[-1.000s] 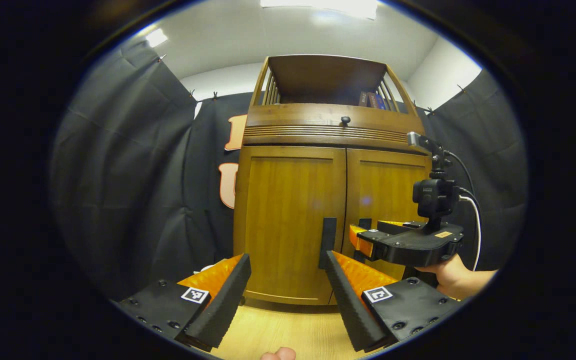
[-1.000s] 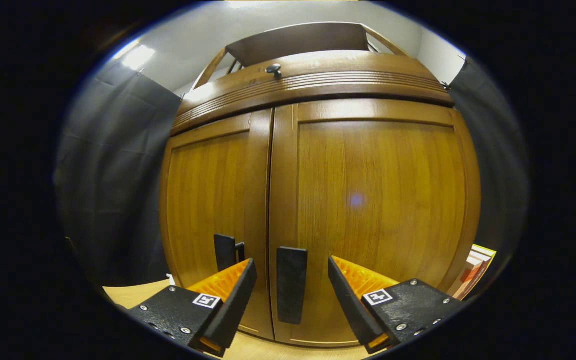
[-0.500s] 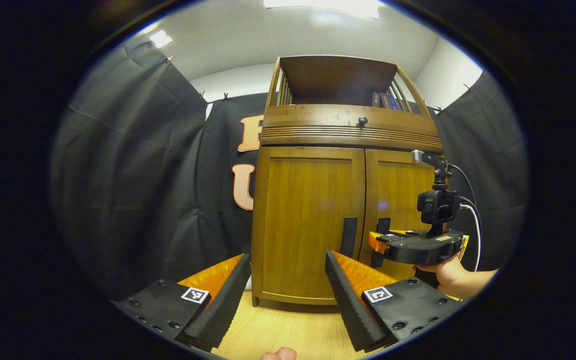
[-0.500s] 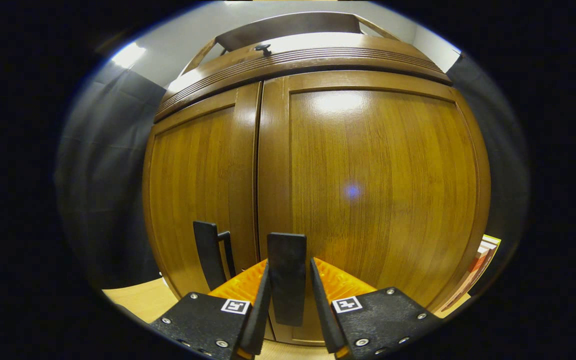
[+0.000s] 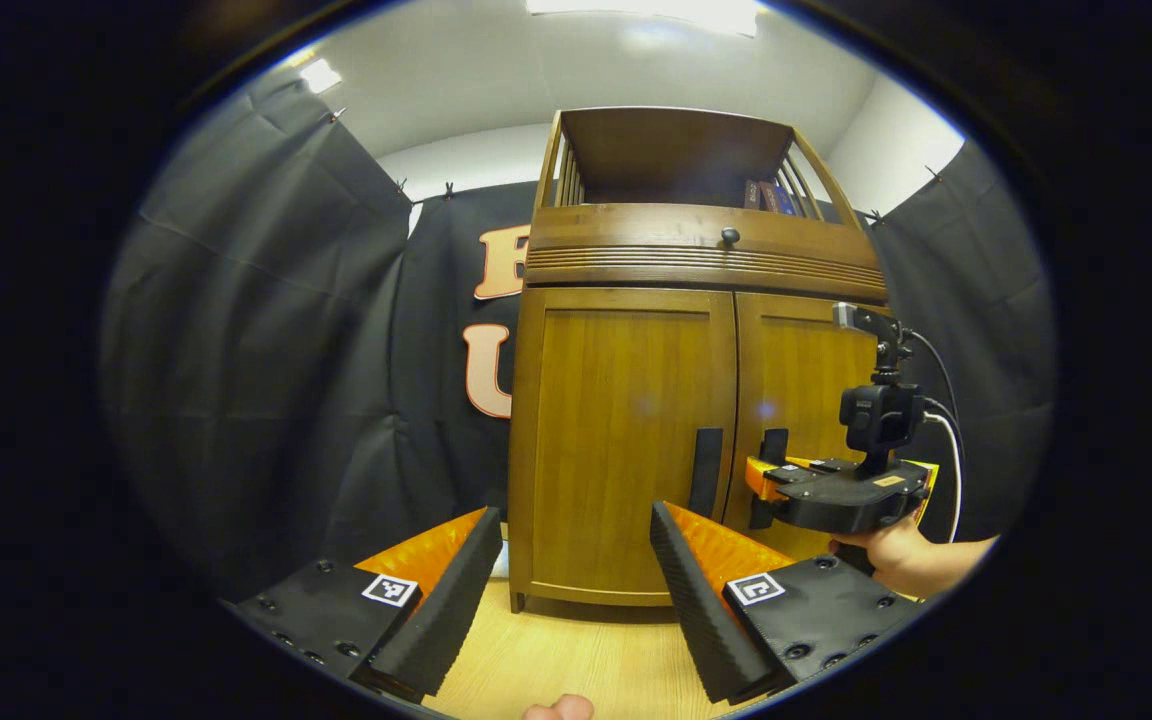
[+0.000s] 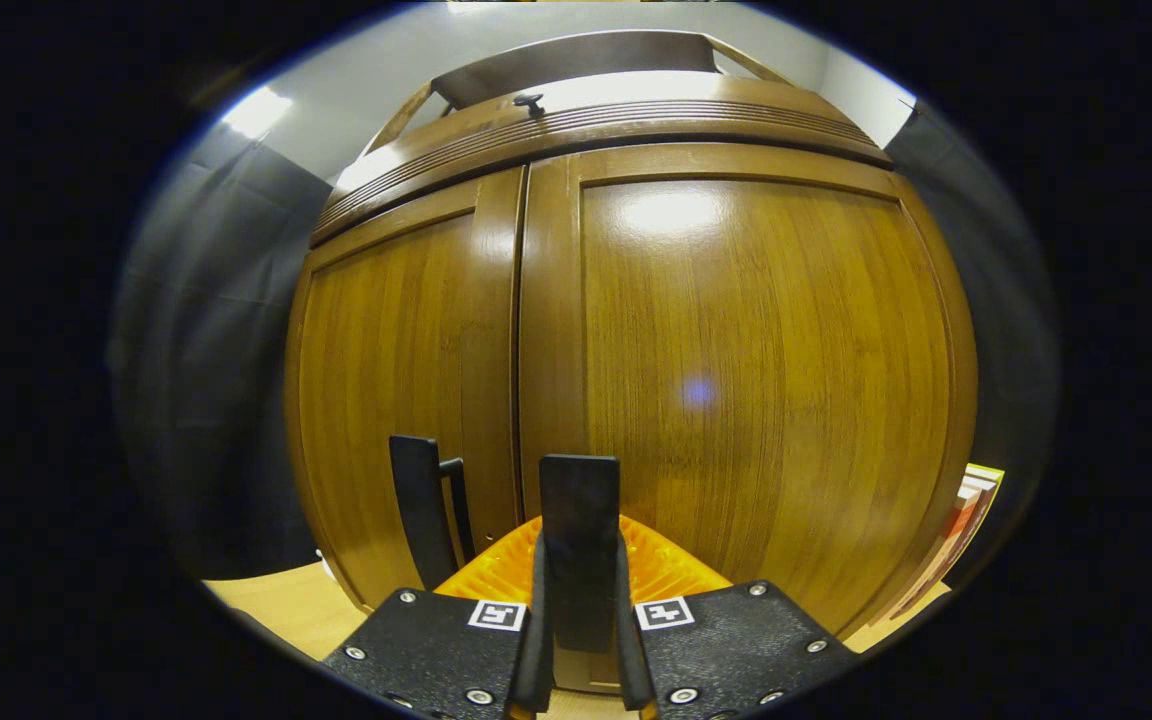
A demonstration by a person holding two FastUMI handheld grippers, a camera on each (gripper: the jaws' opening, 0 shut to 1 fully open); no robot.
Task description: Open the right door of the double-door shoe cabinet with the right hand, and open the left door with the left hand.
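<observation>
I see the shoe cabinet (image 5: 626, 440) standing upright on the wood floor, brown and glossy. Its left door (image 5: 626, 430) and right door (image 6: 736, 380) are both closed, their dark upright handles (image 6: 579, 545) side by side at the centre seam.

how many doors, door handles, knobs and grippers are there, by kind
doors: 2 (left door, right door)
door handles: 2 (left handle, right handle)
knobs: 1 (knob)
grippers: 2 (left gripper, right gripper)
total: 7
</observation>
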